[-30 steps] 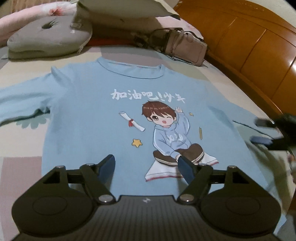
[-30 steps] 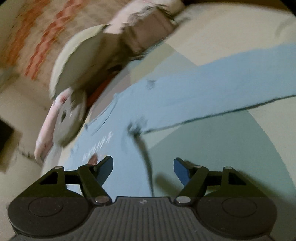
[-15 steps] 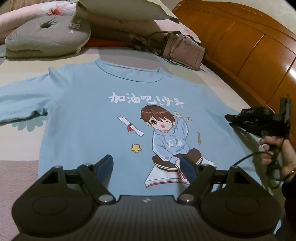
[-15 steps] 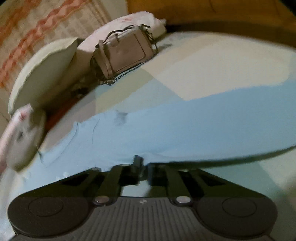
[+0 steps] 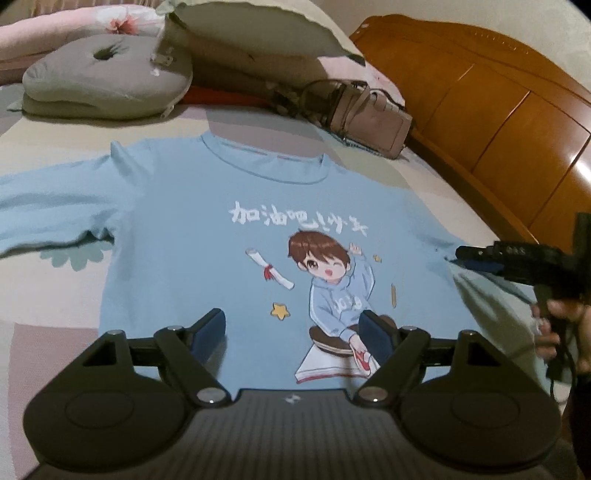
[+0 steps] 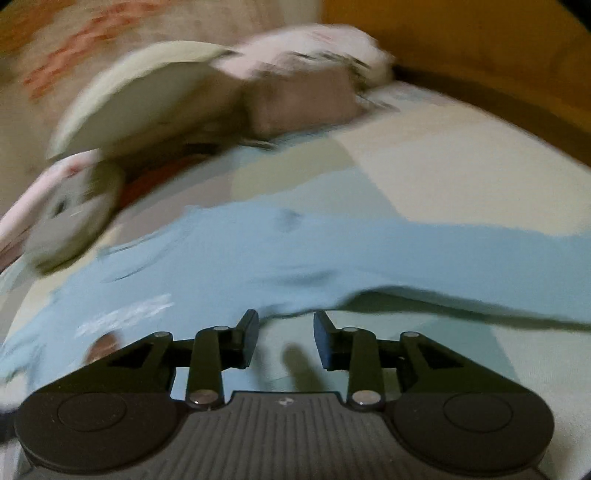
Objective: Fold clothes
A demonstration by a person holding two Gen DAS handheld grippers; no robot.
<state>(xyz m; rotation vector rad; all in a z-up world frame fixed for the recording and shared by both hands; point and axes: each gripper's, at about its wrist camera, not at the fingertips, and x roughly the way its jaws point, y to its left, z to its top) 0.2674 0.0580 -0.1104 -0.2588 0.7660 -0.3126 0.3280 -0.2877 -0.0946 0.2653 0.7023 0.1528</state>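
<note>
**Blue shirt flat on the bed, both grippers open**

Blue shirt [image 5: 207,236] spread flat on the bed [image 5: 44,302], front side up, with a cartoon boy [image 5: 332,280] and white writing [image 5: 295,218] on it. Neck hole toward the pillows, one sleeve [image 5: 44,206] stretched out to the side.

Left gripper [image 5: 293,332] low over the bottom part of the shirt, fingers far apart, nothing between them.

Right gripper [image 6: 286,332] near the lower edge of the other sleeve [image 6: 424,254], fingers a little apart, nothing held. Blurry view from this side. Seen from the left camera, pointing at the spot where sleeve meets shirt, with a hand [image 5: 554,325] gripping its handle.

Past the shirt: grey cushion [image 5: 107,85], big pale pillow [image 5: 258,33], pink bag [image 5: 369,118]. Brown wooden headboard [image 5: 498,110] along the side.
</note>
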